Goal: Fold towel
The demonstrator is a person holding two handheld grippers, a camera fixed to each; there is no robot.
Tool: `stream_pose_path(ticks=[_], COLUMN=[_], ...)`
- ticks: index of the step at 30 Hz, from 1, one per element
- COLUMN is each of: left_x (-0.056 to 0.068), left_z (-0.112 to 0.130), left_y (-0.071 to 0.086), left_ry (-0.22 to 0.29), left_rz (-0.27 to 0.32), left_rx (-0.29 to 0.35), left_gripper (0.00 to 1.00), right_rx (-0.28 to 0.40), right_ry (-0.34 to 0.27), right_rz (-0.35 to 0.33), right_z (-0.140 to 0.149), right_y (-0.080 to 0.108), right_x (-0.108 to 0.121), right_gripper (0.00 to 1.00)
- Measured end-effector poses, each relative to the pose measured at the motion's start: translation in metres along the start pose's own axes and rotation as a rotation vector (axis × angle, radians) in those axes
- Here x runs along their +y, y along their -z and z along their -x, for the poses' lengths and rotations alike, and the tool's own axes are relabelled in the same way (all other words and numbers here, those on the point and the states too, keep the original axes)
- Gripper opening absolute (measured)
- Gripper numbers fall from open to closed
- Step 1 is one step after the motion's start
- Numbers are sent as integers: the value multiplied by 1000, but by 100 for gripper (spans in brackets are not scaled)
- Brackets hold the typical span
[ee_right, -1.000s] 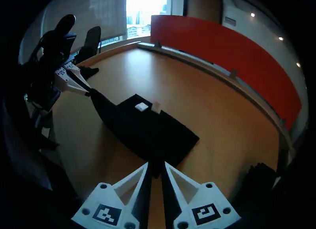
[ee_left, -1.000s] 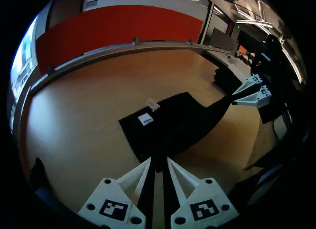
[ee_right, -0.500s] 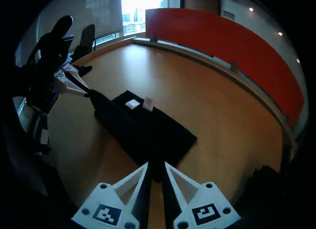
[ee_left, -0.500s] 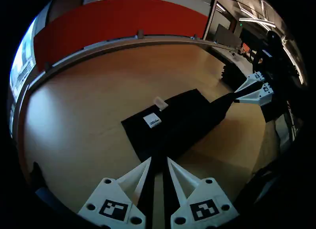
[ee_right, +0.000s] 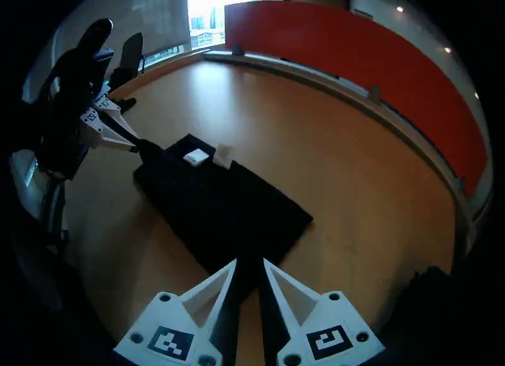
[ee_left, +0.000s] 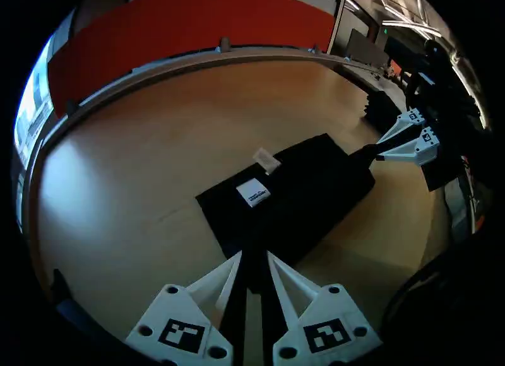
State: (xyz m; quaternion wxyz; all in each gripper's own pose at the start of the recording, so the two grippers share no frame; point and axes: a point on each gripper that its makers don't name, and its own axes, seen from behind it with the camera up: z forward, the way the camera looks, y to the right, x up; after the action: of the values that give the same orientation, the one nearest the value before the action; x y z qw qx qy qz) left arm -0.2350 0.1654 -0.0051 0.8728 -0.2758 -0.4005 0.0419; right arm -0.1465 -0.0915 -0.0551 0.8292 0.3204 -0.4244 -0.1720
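Pinching one corner of the towel (ee_left: 297,195) between both fingers, my left gripper (ee_left: 254,260) sits at the bottom centre of the left gripper view, its fingers drawn in to a narrow slit with dark cloth caught in it. The towel is black and spreads from that corner up toward the middle right of the frame, lying on the wooden table (ee_left: 126,177). A white label (ee_left: 252,192) rests on the cloth left of its middle, and a white tag (ee_left: 266,159) juts from its far edge just above. At the right of that frame my right gripper (ee_right: 250,265) shows farther off, clamped on another corner of the towel. In the right gripper view this gripper is at the bottom centre, fingers likewise nearly together on black cloth, and the left gripper appears at the upper left, holding its corner just above the tabletop. A red panel (ee_right: 379,57) lines the table's far edge at upper right, with a bright window (ee_right: 214,12) at the top and dark chairs (ee_right: 132,53) at upper left.
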Motion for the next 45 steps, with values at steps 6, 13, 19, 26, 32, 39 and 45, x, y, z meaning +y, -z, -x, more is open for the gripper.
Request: stream_pose_path(ticks=[6, 13, 19, 26, 32, 39, 45], left_x=[-6, -15, -26, -38, -55, -67, -75], left_z=[3, 0, -6, -10, -19, -24, -30], left_y=[-13, -26, -35, -41, -44, -44, -42], left_ry=[-14, -25, -22, -58, -92, -98, -103], left_rz=[-13, -43, -82, -133, -207, -253, -283], left_rx=[-21, -34, -30, -30, -8, -2, 12], left_gripper=[13, 16, 22, 35, 55, 71, 74], right_rx=[-4, -22, -35, -50, -49, -39, -36], right_ry=[-2, -13, -38, -49, -67, -83, -66], right_rz=[14, 33, 56, 108, 145, 167, 192], right_z=[2, 5, 8, 9, 4, -2, -6], right_y=[-10, -23, -33, -41, -47, -49, -49], right_x=[4, 11, 18, 31, 41, 51, 61], right_gripper=[16, 19, 23, 32, 43, 62, 66])
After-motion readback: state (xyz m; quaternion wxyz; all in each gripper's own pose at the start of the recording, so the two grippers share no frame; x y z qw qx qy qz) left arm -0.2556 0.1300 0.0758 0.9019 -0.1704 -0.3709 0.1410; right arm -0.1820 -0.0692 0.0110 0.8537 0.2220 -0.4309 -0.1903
